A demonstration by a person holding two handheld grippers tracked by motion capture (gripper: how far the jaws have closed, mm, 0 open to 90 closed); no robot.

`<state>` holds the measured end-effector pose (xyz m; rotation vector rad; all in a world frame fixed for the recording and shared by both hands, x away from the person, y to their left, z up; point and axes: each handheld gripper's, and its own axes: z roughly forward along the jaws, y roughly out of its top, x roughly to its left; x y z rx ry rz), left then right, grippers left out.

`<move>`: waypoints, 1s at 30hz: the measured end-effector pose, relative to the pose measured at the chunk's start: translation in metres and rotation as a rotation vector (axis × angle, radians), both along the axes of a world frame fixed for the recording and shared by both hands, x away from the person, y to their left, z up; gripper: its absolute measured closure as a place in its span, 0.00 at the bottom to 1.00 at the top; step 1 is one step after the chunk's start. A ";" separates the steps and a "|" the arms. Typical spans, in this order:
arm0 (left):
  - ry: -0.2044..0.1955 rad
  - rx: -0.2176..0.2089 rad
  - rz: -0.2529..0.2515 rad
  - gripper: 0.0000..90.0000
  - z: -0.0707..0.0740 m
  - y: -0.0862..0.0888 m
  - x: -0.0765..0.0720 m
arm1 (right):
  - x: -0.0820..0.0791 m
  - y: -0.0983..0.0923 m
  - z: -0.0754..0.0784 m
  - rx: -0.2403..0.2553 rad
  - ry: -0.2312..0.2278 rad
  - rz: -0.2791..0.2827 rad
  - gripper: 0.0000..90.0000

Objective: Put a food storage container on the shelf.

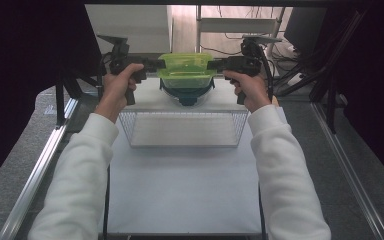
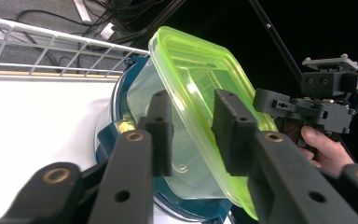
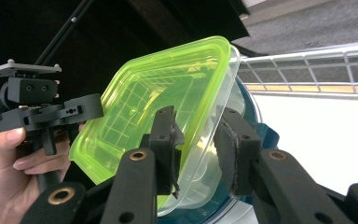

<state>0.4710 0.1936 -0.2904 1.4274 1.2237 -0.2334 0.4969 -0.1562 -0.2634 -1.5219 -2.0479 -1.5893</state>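
Your left gripper (image 1: 150,65) and right gripper (image 1: 216,64) flanked the clear container (image 1: 186,79) with its green lid (image 1: 186,62), which sat in a teal bowl (image 1: 186,95) beyond the wire basket (image 1: 182,128). Both jaw pairs straddled the container's rim at narrow spacing, with slight gaps showing at the pads.

Teal bowl (image 1: 187,95): mostly hidden under the clear container (image 1: 186,80).
Green lid (image 2: 200,88): its lower corner was cut off by the frame's bottom edge.
Pad contact: could not be told.
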 end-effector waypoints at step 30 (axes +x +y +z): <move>-0.263 0.249 0.024 0.11 0.014 0.020 -0.083 | -0.074 -0.033 0.009 -0.139 -0.362 0.061 0.22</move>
